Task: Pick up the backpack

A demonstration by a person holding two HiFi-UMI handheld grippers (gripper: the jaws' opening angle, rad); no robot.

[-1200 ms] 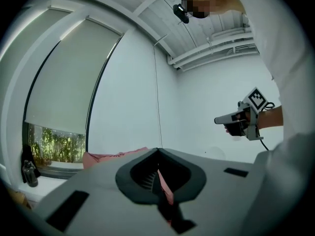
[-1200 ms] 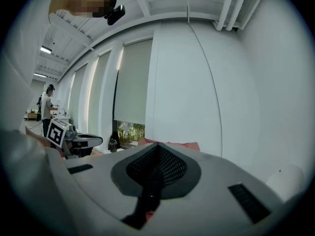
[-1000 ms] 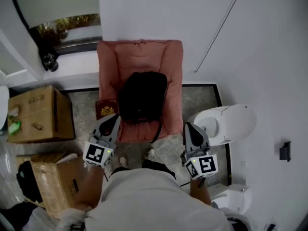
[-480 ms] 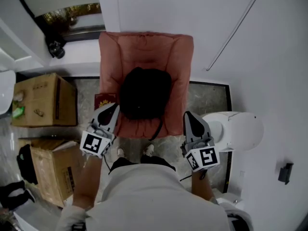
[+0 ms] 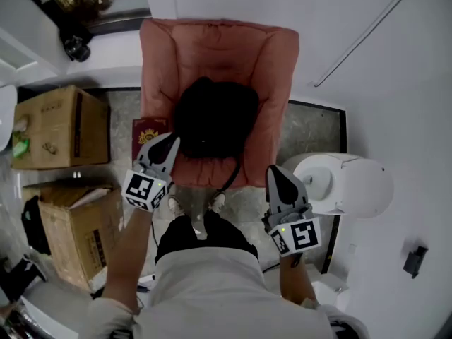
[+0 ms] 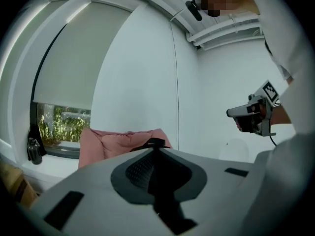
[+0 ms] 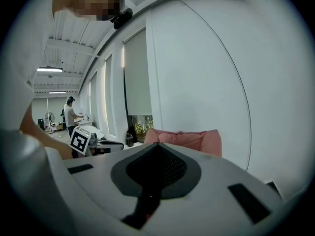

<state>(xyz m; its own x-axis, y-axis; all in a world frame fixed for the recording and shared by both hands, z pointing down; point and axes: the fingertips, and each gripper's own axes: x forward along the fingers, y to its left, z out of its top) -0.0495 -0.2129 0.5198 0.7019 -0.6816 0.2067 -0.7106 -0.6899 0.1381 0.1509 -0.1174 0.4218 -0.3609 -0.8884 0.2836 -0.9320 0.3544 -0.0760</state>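
A black backpack [image 5: 212, 119] lies on the seat of a pink cushioned armchair [image 5: 215, 48], one strap hanging over the front edge. My left gripper [image 5: 171, 140] is shut and empty, its tip at the chair's front left corner just beside the backpack. In the left gripper view its shut tips [image 6: 156, 145] point at the armchair [image 6: 110, 142], with a bit of the backpack [image 6: 153, 142] showing above them. My right gripper [image 5: 272, 169] is also shut and empty, off the chair's front right corner. Its own view has the tips [image 7: 157, 145] aimed past the armchair [image 7: 194, 139].
Two cardboard boxes [image 5: 60, 143] [image 5: 78, 224] stand at the left. A dark red book [image 5: 147, 130] lies beside the chair. A white round stool [image 5: 349, 186] is at the right. The person's feet [image 5: 194, 207] are in front of the chair. A wall is behind it.
Both grippers have come closer to the chair's front. The left tip now reaches the chair's front corner beside the backpack. Both stayed shut.
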